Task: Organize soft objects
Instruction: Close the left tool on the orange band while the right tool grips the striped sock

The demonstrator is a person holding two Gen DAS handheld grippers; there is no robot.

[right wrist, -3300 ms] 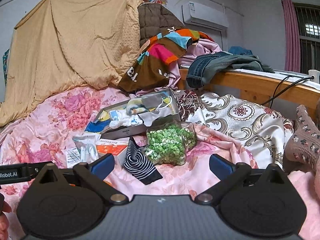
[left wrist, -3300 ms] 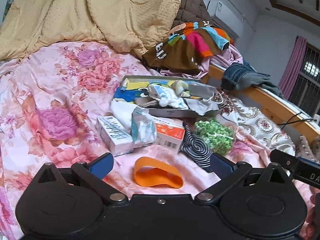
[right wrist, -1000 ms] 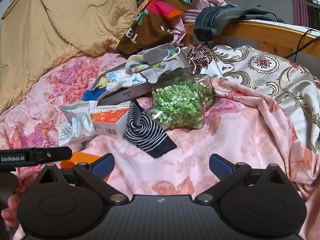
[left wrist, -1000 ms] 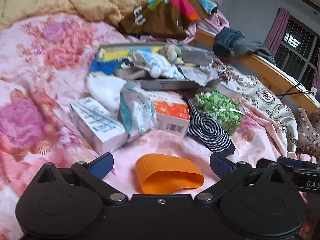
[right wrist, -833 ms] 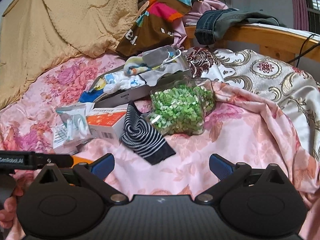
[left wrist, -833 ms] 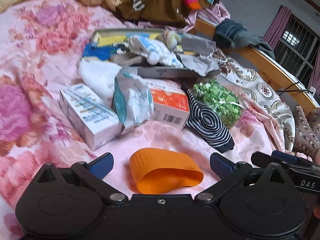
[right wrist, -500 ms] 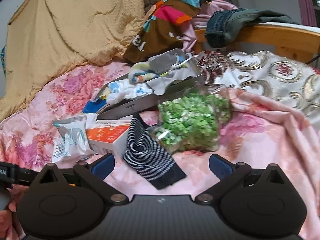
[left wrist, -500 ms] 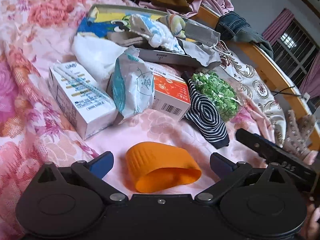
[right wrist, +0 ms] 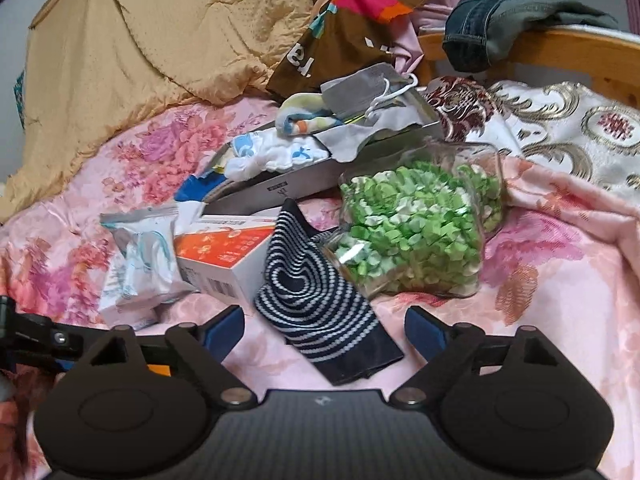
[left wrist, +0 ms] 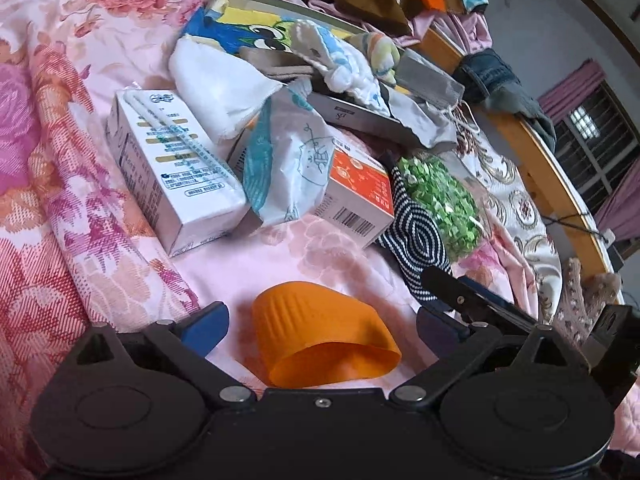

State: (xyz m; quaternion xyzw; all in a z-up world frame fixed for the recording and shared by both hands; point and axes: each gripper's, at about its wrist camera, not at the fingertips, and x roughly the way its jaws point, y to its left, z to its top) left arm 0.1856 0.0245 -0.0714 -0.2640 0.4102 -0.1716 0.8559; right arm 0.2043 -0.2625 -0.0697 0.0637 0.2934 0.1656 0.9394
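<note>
A navy sock with white stripes (right wrist: 320,300) lies on the pink flowered bedspread (right wrist: 540,280), its cuff end between the fingers of my right gripper (right wrist: 324,330). The jaws are closing and the blue pads stand clear of the sock. In the left wrist view an orange soft ribbed sleeve (left wrist: 320,340) lies between the wide-apart fingers of my left gripper (left wrist: 320,324), untouched by them. The sock (left wrist: 416,236) also shows there, with the right gripper's arm (left wrist: 472,300) just in front of it.
A clear jar of green bits (right wrist: 416,236) leans beside the sock. An orange-and-white box (right wrist: 228,256), a white packet (left wrist: 288,168) and a white carton (left wrist: 172,168) lie left of it. Behind stands a grey tray (right wrist: 280,192) with small cloths, then piled clothes and a wooden bed rail (right wrist: 580,52).
Both grippers have come forward and lower toward the bed. The orange sleeve and the sock now sit between their fingers, the left view has rolled, and the right fingers have narrowed slightly.
</note>
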